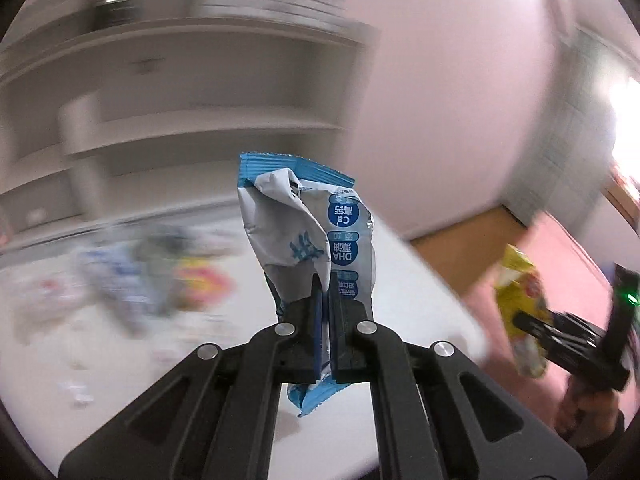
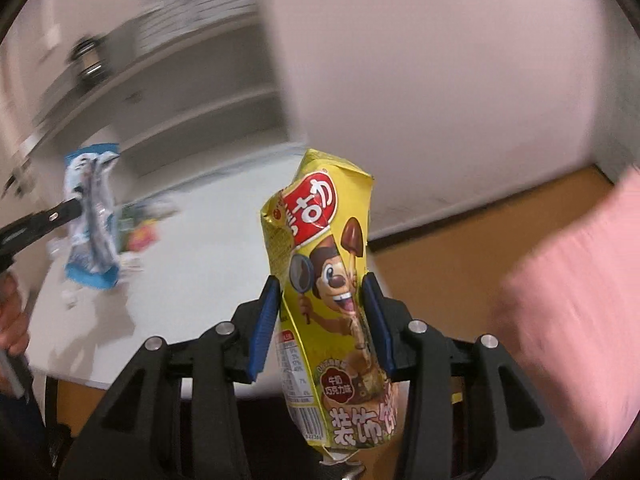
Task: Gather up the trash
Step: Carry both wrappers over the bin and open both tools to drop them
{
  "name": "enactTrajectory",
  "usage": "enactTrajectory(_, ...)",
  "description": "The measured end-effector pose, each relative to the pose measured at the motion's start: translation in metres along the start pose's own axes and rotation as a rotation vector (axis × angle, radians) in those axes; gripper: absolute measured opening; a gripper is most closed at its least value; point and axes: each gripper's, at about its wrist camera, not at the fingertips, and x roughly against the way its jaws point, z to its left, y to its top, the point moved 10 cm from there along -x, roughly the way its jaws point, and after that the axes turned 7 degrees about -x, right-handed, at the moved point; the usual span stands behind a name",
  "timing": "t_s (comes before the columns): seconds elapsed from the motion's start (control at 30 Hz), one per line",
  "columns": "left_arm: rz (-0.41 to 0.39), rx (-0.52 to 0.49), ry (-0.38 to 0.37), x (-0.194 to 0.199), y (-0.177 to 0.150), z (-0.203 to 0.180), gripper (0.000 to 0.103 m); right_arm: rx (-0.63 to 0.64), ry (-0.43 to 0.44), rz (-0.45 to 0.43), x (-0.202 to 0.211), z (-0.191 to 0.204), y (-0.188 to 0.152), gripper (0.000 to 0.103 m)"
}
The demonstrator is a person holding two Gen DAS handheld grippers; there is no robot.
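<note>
My left gripper (image 1: 325,280) is shut on a crumpled blue and white snack wrapper (image 1: 308,236), held upright above the white table (image 1: 400,288). My right gripper (image 2: 322,284) is shut on a yellow biscuit packet (image 2: 324,264) with a cartoon bear and a red logo, held upright past the table's edge. The right gripper with the yellow packet (image 1: 520,300) shows at the right of the left wrist view. The left gripper's blue wrapper (image 2: 92,216) shows at the left of the right wrist view.
Several more pieces of trash (image 1: 160,276) lie blurred on the table's left part. White shelves (image 1: 200,112) stand behind the table. A pink surface (image 2: 572,320) is at the right above a wooden floor (image 2: 460,240). Both views are motion-blurred.
</note>
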Motion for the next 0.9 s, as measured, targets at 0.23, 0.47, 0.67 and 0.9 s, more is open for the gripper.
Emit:
enactTrajectory(0.23, 0.099, -0.199, -0.319, -0.063, -0.040, -0.195, 0.001, -0.260, -0.246, 0.018, 0.024, -0.171, -0.058, 0.042)
enactTrajectory(0.47, 0.245, -0.345, -0.529, -0.133, -0.122, -0.330, 0.001, -0.451, -0.361, 0.146, -0.001, -0.276, -0.129, 0.042)
enactTrajectory(0.67, 0.431, -0.388, -0.523, -0.224, -0.207, -0.359, 0.002, -0.601, -0.378, 0.279, -0.024, -0.331, -0.187, 0.042)
enactTrajectory(0.9, 0.556, -0.373, -0.564, -0.282, -0.282, -0.377, 0.002, -0.664, -0.411, 0.435, -0.055, -0.351, -0.242, 0.043)
